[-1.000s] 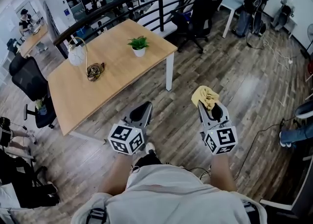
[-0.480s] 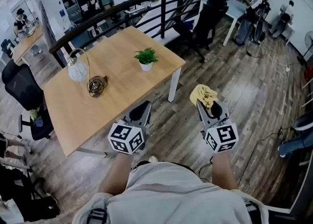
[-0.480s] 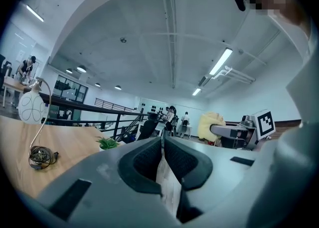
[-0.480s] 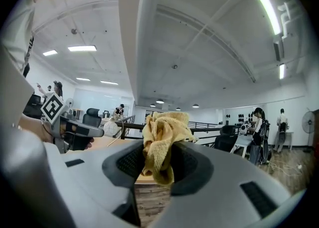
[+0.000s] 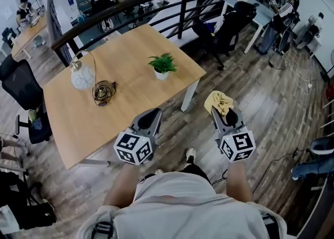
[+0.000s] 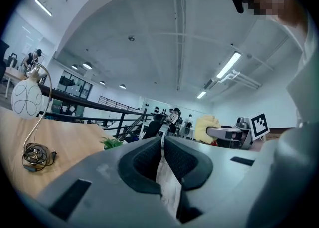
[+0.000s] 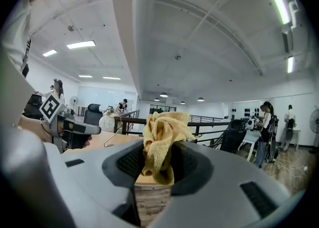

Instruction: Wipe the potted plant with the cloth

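while upright, plant [image 5: 163,63] in white pot [image 5: 162,75]

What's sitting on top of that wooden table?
A potted plant, a white globe lamp and a coiled cord sit on the table. The left gripper covers a bit of its near edge, so that patch cannot be checked.

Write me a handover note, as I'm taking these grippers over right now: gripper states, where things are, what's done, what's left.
Left gripper: shut, empty.
Right gripper: shut on the yellow cloth.
Potted plant: upright on the wooden table, ahead of both grippers, touched by neither.
Done: cloth in grip.
To do: bring the cloth to the plant and wipe it.
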The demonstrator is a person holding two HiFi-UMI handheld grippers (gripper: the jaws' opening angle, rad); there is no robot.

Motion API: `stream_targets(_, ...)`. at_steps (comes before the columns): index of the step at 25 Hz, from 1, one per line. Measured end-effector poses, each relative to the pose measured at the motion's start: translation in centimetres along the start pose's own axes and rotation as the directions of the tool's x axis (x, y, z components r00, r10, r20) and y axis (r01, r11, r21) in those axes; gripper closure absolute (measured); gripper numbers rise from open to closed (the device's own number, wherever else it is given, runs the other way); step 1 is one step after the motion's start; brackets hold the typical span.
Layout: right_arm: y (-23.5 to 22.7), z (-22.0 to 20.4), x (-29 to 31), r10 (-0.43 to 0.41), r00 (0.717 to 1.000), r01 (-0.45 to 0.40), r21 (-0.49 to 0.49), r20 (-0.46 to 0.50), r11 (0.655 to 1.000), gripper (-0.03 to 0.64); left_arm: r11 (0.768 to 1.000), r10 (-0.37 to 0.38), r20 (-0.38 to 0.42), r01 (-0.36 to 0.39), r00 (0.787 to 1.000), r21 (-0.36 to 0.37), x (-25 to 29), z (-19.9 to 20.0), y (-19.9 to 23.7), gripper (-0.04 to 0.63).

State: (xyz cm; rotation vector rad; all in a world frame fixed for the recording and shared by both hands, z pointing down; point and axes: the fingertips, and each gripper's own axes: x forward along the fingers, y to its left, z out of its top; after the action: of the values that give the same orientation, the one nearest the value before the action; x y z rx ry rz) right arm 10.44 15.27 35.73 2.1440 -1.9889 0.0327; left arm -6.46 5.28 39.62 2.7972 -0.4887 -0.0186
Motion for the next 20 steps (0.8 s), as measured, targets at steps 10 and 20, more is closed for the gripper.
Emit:
stream_targets(10,-10.6,0.0,10.2,0.116,0.993,-0.116,-0.017,0.031,0.993,0.434,0.994,0.103,0.047,-0.105,0.994,0.04,12.2,2.7,3.1,0.566)
stream_targets(20,-19.3,-1.1,20.5,0.264,0.964,-0.265,0.035,0.016,0.964,0.434,0.949,0.314,0.032,-0.314,0.949,0.006,19.7,3.2,7.2,0.566)
